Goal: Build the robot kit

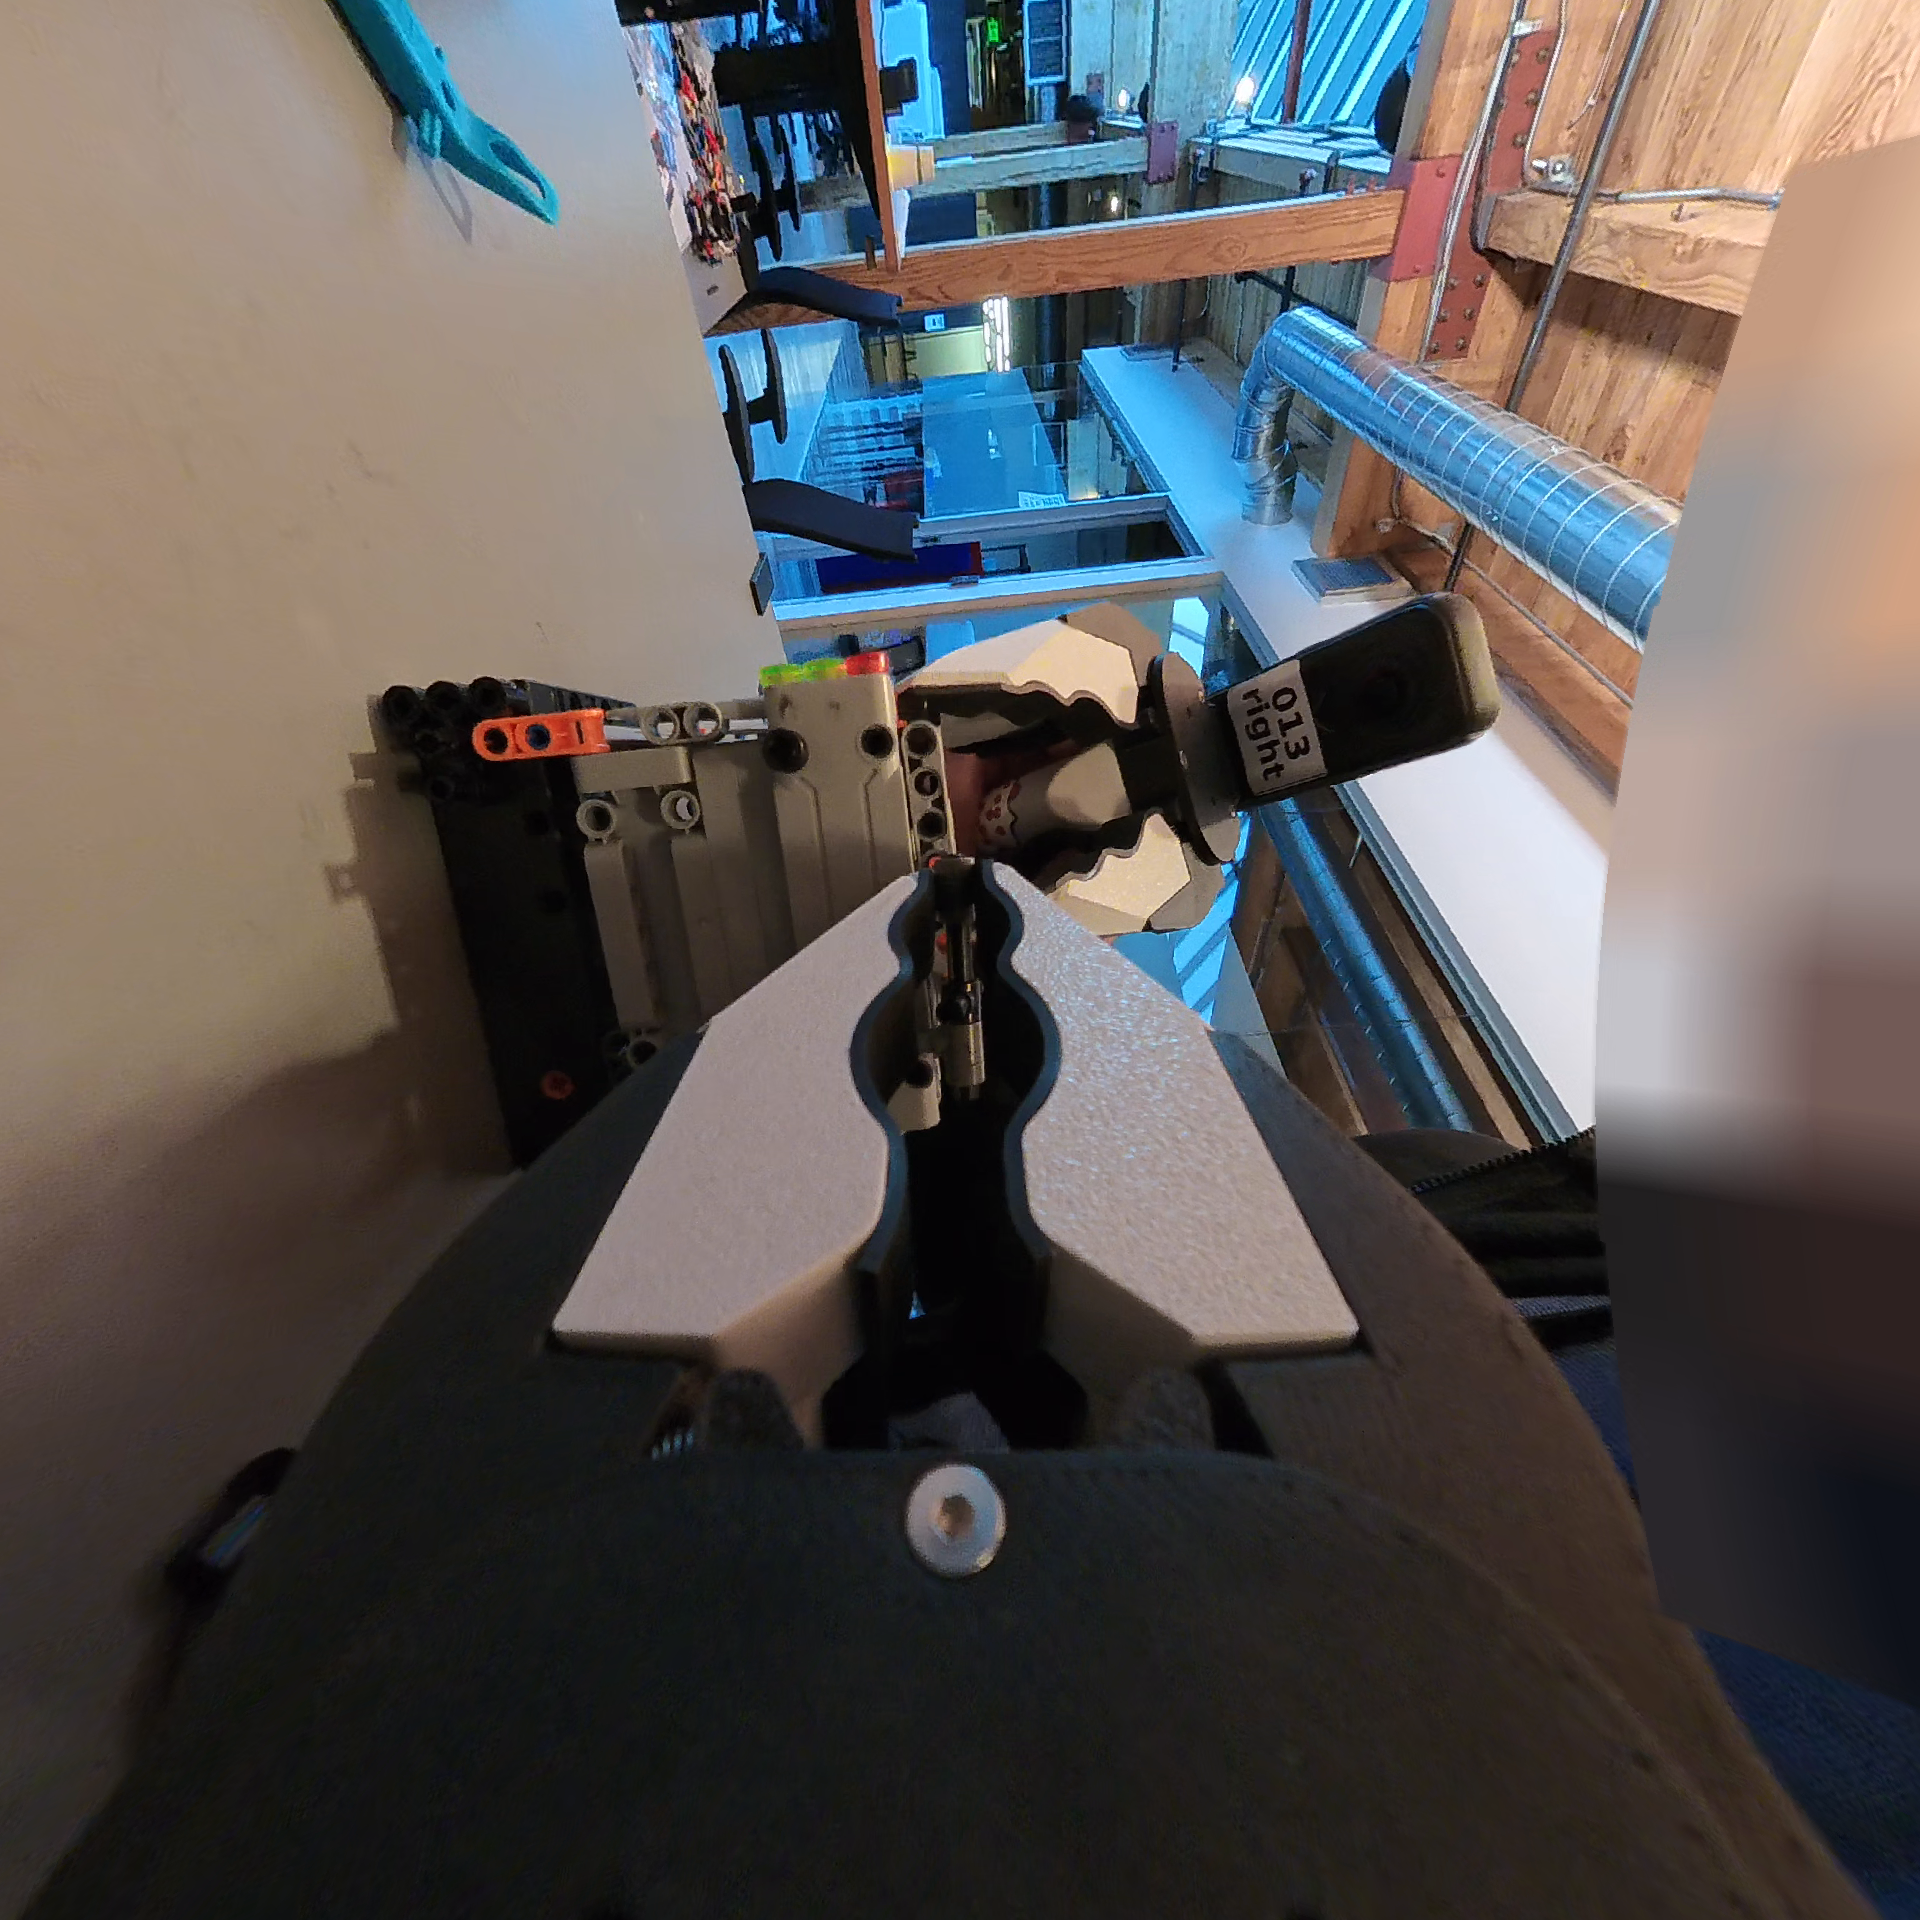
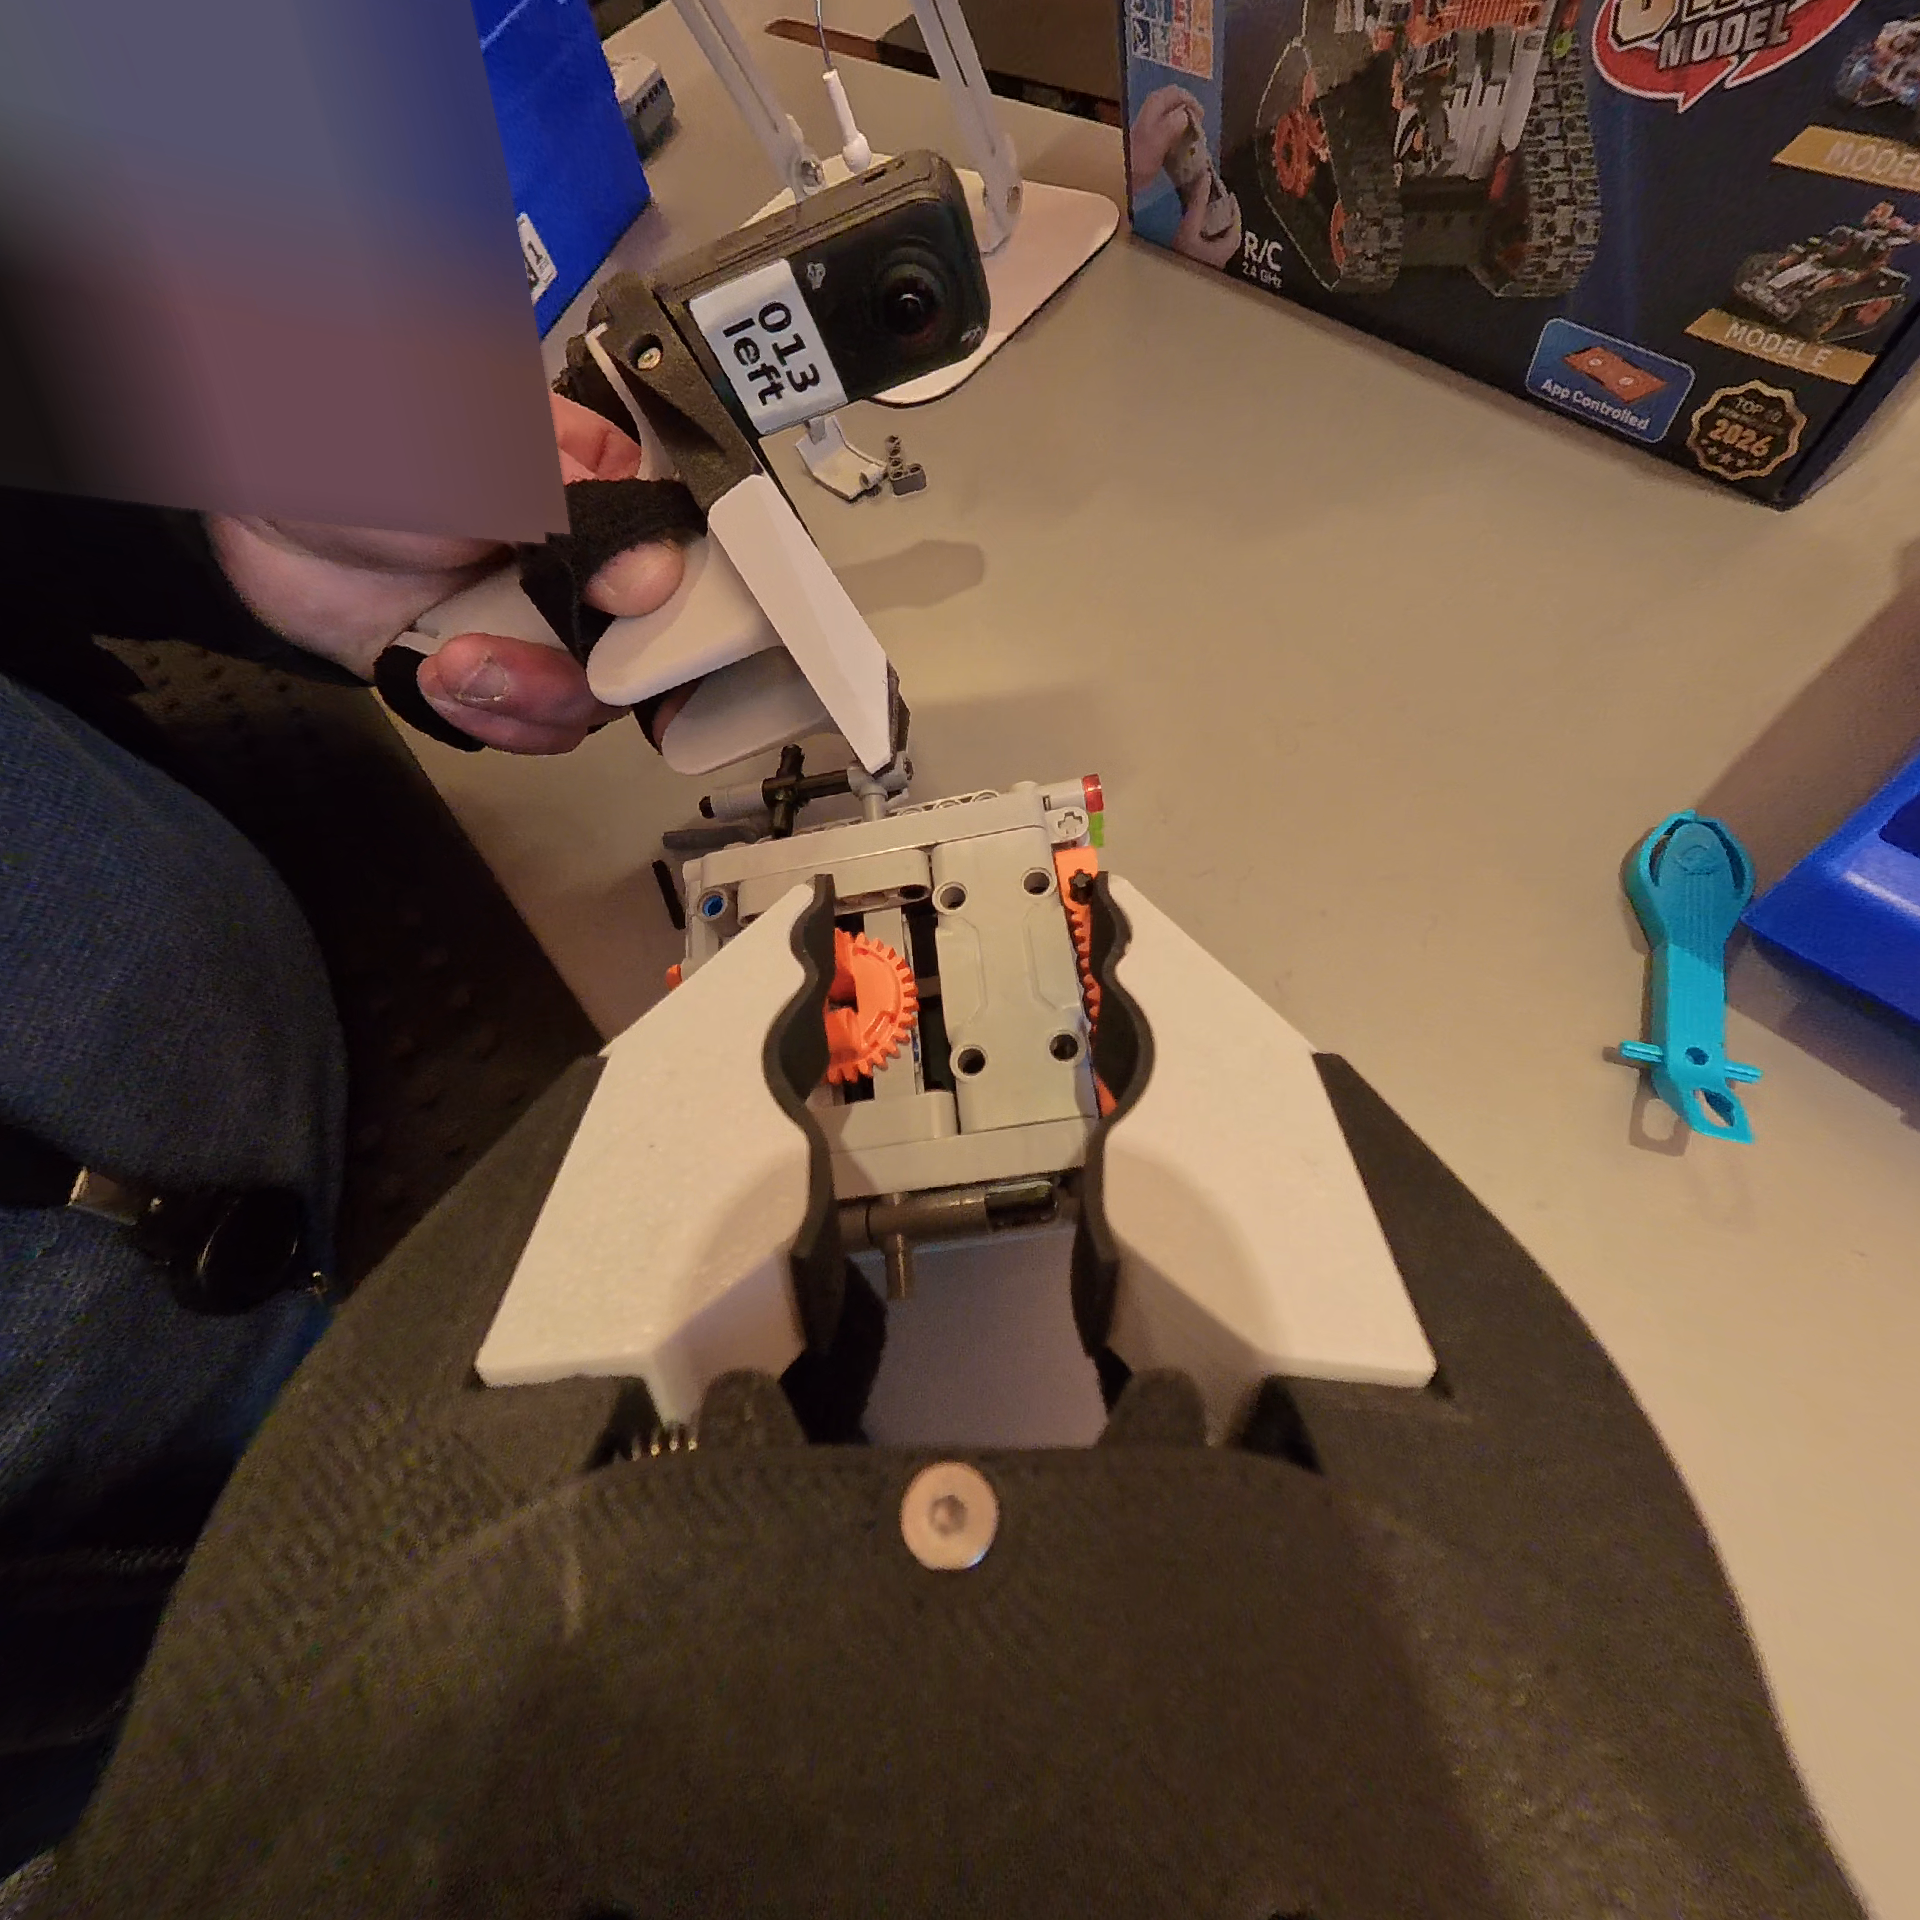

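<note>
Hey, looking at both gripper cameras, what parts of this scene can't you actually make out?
- Right wrist view: the gray block assembly has its sides covered by the right gripper fingers.
- Left wrist view: the thin rod piece in the left gripper is mostly hidden between the pads.
- Right wrist view: small loose parts on the table are too small to identify.
- Both views: blur patches cover the person.

A pale beige tabletop fills the foreground. Beyond it the room has timber beams, plank walls, a ribbed silver air duct and a white ledge. Small lamps glow far off, and cool bluish light falls on distant glass partitions.
</note>
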A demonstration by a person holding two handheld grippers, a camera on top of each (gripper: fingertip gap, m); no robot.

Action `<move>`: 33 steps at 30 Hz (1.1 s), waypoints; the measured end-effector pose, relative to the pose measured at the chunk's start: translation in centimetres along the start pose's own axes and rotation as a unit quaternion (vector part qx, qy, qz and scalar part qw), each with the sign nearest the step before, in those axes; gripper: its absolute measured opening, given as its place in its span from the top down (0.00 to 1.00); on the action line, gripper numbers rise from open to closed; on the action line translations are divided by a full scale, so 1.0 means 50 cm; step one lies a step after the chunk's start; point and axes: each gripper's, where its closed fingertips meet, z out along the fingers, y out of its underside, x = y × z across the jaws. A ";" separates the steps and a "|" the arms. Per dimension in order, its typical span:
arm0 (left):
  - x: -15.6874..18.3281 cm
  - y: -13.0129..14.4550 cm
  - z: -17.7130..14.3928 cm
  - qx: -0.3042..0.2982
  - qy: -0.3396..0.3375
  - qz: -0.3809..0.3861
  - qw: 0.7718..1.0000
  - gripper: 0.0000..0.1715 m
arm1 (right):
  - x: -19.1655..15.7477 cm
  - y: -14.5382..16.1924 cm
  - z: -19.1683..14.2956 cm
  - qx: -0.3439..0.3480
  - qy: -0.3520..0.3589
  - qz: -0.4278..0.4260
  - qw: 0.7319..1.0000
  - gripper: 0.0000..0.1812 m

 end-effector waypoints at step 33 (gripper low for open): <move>0.003 0.008 0.001 0.050 0.010 0.056 0.997 0.97 | -0.002 0.001 -0.003 0.011 0.003 0.009 1.000 0.76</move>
